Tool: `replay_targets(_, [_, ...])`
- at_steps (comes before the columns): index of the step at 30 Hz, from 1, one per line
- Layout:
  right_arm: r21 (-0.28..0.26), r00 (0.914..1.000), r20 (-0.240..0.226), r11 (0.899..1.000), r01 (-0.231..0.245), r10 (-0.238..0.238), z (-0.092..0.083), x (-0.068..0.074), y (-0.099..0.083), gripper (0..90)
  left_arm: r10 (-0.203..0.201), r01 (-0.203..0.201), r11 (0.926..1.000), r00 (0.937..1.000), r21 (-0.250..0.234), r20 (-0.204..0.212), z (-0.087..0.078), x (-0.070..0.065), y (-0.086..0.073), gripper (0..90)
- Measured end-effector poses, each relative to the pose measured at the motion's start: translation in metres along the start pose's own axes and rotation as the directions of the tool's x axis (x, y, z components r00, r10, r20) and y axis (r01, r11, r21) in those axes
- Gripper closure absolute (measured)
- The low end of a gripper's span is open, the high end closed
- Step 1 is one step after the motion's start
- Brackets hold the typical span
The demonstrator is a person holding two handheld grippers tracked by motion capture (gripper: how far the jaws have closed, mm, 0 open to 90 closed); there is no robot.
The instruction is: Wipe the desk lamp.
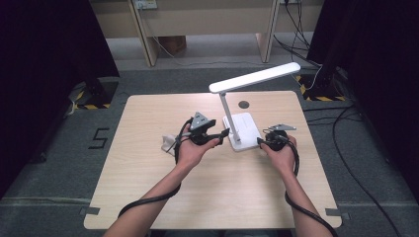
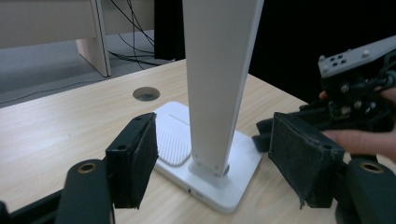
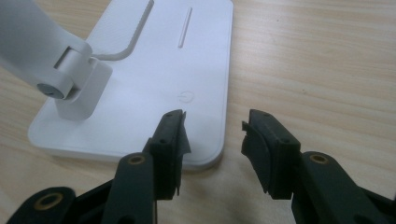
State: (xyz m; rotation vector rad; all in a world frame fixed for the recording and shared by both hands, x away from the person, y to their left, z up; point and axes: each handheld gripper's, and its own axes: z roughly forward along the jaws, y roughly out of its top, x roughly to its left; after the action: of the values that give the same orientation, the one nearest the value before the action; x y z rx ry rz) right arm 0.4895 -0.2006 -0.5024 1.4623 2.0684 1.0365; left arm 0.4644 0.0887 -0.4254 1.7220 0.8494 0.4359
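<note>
A white desk lamp (image 1: 242,131) stands right of the table's (image 1: 148,197) centre, its flat base running near to far, its stem rising and its long light bar reaching far-right over the table's far edge. The left gripper (image 2: 212,158) is open, jaws apart on either side of the stem, not touching it. The right gripper (image 3: 212,140) is open too, straddling the base's near right edge. A crumpled white cloth (image 1: 167,145) lies left. The near half of the table is bare wood.

Black left gripper (image 1: 223,133), right gripper (image 1: 260,142) — padded jaws, grey three-cornered plates, trailing black cables
</note>
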Motion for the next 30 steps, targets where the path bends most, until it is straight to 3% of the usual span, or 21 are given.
replay_targets(7, [0.002,1.0000,-0.006,1.000,-0.006,0.006,0.005,0.004,0.003,56.1,0.038,-0.038,0.9992,0.9993,-0.012,-0.007,0.017,-0.008,0.016,33.0])
replay_targets(15, [0.027,0.9979,-0.041,0.998,-0.048,0.049,0.011,0.001,0.009,54.4,0.033,-0.033,0.9993,0.9992,-0.019,-0.022,0.031,-0.010,0.026,40.7])
replay_targets(18, [0.032,0.9962,-0.058,0.997,-0.064,0.065,0.013,0.002,0.010,53.7,0.020,-0.021,0.9996,0.9991,-0.019,-0.037,0.036,-0.008,0.027,43.9])
replay_targets(21, [0.032,0.9965,-0.053,0.997,-0.063,0.065,0.014,0.002,0.011,53.2,0.003,-0.004,0.9995,0.9990,-0.033,-0.044,0.038,-0.006,0.028,54.7])
replay_targets(23, [0.037,0.9960,-0.056,0.997,-0.067,0.069,0.013,0.004,0.010,53.1,-0.019,0.017,0.9995,0.9984,-0.028,-0.053,0.038,-0.007,0.029,56.7])
replay_targets(30, [0.054,0.9954,-0.074,0.997,-0.057,0.061,0.009,0.009,0.007,52.8,-0.038,0.037,0.9992,0.9976,-0.012,-0.059,0.030,-0.008,0.030,57.9])
